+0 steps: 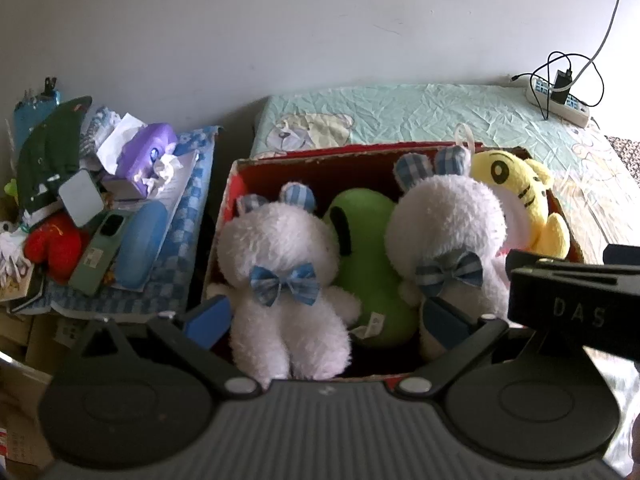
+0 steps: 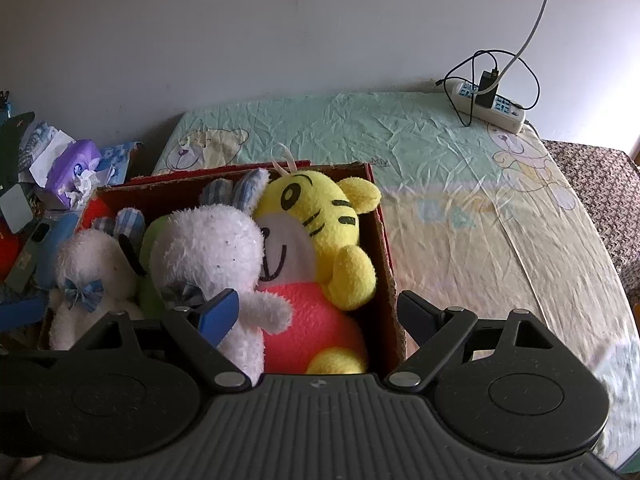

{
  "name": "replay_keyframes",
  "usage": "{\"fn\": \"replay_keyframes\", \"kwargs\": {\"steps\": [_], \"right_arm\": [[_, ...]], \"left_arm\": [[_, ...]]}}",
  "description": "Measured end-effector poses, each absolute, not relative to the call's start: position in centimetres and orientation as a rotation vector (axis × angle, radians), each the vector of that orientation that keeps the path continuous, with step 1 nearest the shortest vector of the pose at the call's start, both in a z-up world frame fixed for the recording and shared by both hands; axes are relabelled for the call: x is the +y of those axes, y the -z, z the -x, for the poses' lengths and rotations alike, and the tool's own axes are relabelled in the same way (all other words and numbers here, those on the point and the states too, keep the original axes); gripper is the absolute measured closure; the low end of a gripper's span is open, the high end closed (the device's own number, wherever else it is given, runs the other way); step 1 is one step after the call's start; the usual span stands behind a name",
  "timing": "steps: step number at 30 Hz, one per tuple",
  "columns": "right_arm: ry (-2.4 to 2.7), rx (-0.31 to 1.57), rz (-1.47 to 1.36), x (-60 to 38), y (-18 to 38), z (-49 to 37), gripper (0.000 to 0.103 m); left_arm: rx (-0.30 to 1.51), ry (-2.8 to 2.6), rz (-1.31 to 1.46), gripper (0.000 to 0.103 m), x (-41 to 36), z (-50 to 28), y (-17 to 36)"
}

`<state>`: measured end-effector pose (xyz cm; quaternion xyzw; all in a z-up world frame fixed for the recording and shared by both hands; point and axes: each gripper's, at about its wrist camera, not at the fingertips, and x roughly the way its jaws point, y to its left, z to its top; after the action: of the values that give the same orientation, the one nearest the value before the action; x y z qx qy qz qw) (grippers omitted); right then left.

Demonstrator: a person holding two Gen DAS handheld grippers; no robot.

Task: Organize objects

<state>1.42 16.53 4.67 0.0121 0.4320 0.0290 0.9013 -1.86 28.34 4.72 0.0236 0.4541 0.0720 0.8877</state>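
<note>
Hovering over red box (image 1: 240,184) w/ 4 plush toys, left gripper (image 1: 326,316) & right gripper (image 2: 320,312) both spread wide.

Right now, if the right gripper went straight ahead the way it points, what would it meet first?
Probably the yellow tiger plush in the red box. The open right gripper straddles the box's right wall, so its right finger might pass outside; depth is unclear.

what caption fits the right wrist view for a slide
Open right gripper over a red box packed with plush toys, a yellow tiger beside a white bear.
</note>
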Motion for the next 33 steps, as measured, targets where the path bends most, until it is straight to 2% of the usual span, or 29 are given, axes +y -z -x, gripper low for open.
{"fn": "replay_keyframes", "kwargs": {"steps": [33], "right_arm": [[-0.053, 0.854, -0.042, 16.3, -5.3, 0.6, 0.015]], "left_arm": [[0.895, -0.152, -0.058, 0.002, 28.6, 3.8, -5.7]]}}
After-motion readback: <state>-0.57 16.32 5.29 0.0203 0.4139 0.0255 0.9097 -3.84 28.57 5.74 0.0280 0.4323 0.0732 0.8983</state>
